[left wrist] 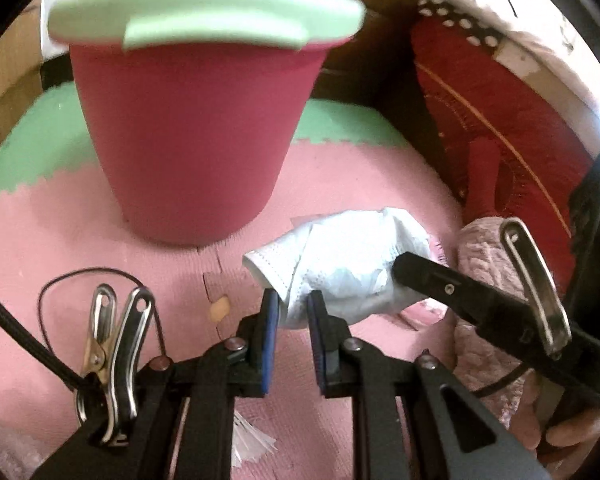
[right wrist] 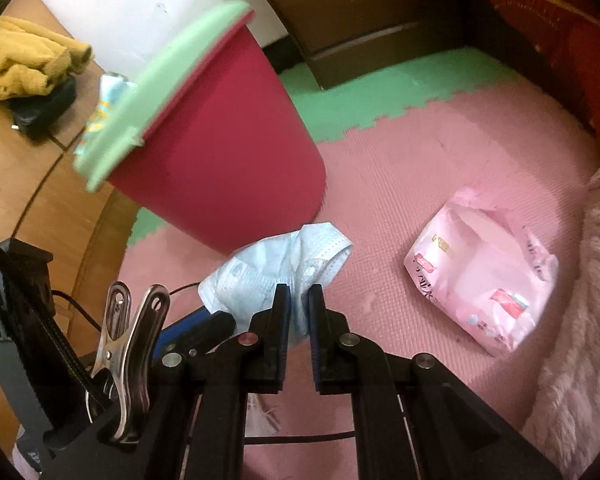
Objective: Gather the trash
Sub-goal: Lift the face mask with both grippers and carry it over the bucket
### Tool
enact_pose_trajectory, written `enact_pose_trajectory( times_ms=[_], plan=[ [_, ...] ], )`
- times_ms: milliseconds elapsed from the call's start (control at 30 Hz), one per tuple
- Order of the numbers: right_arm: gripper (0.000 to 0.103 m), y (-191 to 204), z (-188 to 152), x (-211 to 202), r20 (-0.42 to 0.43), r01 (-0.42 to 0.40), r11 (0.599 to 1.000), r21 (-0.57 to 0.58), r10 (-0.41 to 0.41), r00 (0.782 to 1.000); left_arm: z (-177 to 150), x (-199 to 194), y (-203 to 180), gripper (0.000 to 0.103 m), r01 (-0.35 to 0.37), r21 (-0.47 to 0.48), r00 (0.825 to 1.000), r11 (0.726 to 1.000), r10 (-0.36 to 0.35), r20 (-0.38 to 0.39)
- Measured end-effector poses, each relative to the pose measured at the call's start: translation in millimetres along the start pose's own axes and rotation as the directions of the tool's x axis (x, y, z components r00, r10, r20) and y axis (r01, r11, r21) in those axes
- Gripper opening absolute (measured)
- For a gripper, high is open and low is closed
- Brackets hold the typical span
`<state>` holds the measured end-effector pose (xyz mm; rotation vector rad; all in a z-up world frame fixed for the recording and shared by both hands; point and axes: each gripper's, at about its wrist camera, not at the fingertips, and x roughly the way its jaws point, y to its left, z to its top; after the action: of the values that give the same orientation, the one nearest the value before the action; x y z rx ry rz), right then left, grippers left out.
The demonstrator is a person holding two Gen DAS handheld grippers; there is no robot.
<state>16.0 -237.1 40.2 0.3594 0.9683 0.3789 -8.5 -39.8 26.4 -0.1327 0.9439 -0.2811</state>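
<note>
Both grippers, left (left wrist: 293, 304) and right (right wrist: 299, 300), were clamped on one crumpled mask (left wrist: 340, 256) beside the bin (left wrist: 192, 136).

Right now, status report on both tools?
Left tool and right tool both shut on blue mask wad. Red bin ahead, lid closed. Pink packet still on mat.

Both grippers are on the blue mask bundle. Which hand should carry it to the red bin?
Left, probably. Its gripper faces the red bin upright and straight ahead; from the right gripper the bin sits off to the side. Both pinch the mask bundle.
</note>
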Motion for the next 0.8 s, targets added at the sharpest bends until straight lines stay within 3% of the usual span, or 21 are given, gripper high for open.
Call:
enact_pose_trajectory(
  times_ms=[167,467,800],
  plan=[
    [0.010,14.1,-4.3,-36.2,0.090,-0.003,1.000,-0.027,0.005,0.996,-5.7,-39.5,-8.4,0.016,-0.001,0.042,0.997,0.999,-0.002,0.083],
    [0.010,37.3,-5.0,-86.6,0.204,-0.043,0.999,-0.033,0.049,0.978,2.0,-93.7,-13.0,0.016,0.023,0.014,0.980,1.000,-0.026,0.198],
    [0.010,72.4,19.5,-94.6,0.243,-0.102,0.992,-0.075,0.117,0.963,34.6,-134.2,-0.5,0.016,-0.032,-0.012,0.950,0.999,0.034,0.310]
  ],
)
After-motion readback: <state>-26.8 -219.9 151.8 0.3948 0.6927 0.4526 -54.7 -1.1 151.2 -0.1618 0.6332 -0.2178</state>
